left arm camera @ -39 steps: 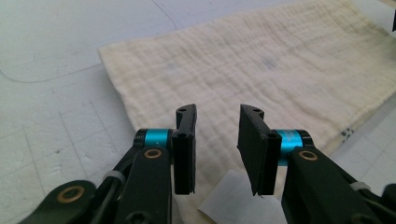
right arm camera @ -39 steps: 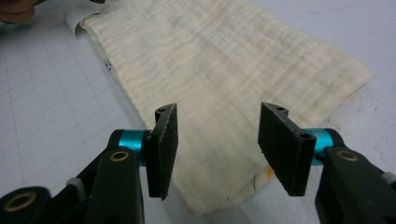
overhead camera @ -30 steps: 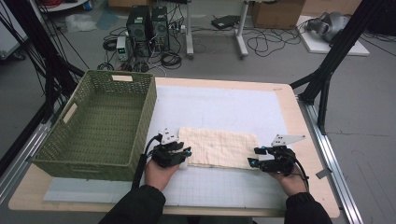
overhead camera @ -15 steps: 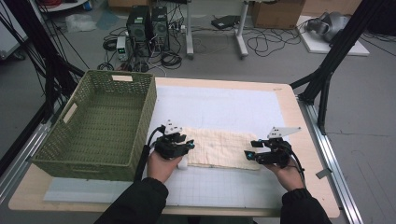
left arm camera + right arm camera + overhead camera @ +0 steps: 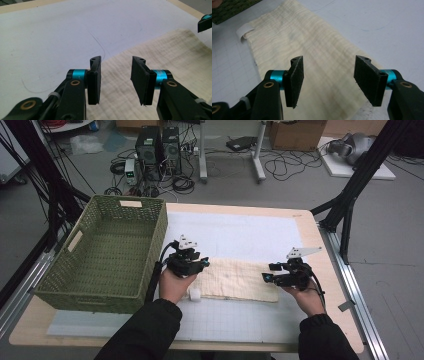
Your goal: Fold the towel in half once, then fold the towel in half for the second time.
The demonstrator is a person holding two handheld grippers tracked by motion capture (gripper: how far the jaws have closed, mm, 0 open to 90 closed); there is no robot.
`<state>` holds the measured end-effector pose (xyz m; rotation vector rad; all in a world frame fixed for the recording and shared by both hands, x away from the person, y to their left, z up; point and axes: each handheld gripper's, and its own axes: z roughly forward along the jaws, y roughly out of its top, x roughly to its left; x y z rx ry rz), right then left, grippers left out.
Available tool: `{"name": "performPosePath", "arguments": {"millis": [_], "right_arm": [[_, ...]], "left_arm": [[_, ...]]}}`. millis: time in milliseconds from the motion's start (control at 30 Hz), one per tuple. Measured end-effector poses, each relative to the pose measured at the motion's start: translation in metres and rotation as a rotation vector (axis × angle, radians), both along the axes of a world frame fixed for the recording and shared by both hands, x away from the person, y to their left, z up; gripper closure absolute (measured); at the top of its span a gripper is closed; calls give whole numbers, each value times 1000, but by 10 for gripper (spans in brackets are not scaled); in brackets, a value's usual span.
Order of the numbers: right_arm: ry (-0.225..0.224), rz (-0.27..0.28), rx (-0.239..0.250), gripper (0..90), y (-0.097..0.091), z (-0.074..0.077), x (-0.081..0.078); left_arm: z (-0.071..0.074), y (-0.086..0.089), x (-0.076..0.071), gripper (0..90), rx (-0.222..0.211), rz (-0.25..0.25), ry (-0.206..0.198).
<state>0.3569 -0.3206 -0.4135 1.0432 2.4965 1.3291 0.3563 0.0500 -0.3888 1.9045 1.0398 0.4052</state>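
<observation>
A cream cloth lies folded into a long strip at lower centre of the desk, a small white tag at its left end. The left gripper and right gripper hover at either end — jaws open, holding nothing. The green basket at left looks empty, so the cloth likely goes there next. No writing is legible.

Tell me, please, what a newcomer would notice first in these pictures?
A cream cloth lies folded on the white mat, with the left gripper and right gripper open over its two ends. A big green basket stands at the table's left, beside the cloth.
</observation>
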Motion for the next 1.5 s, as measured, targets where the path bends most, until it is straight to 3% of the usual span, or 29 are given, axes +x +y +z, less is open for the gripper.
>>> {"name": "performPosePath", "arguments": {"millis": [100, 133, 200, 333, 767, 1067, 1200, 1233, 1333, 1500], "right_arm": [[2, -7, -9, 410, -2, 4, 9], [8, -8, -12, 410, -2, 6, 11], [-3, -8, -18, 415, -2, 11, 15], [-3, -21, -48, 419, -4, 17, 24], [83, -87, -84, 466, -19, -6, 44], [144, -33, -140, 575, -11, -21, 50], [140, -32, -154, 603, -11, -20, 49], [133, -22, -164, 625, -10, -20, 48], [136, -23, -166, 705, -9, -20, 48], [152, -7, -156, 815, -7, -21, 48]], "left_arm": [[3, -1, 6, 602, 6, 7, -3], [3, -1, 7, 604, -11, 13, 1], [3, -1, 11, 604, 4, 9, 5], [-4, 1, 18, 607, 8, 38, 26], [-29, 3, 36, 572, 70, 106, 112], [-44, 5, 45, 597, 119, 147, 163], [-52, 5, 43, 673, 92, 153, 163], [-53, 4, 42, 686, 95, 164, 147], [-53, 6, 41, 768, 76, 153, 153], [-52, 3, 39, 843, 93, 144, 141]]}}
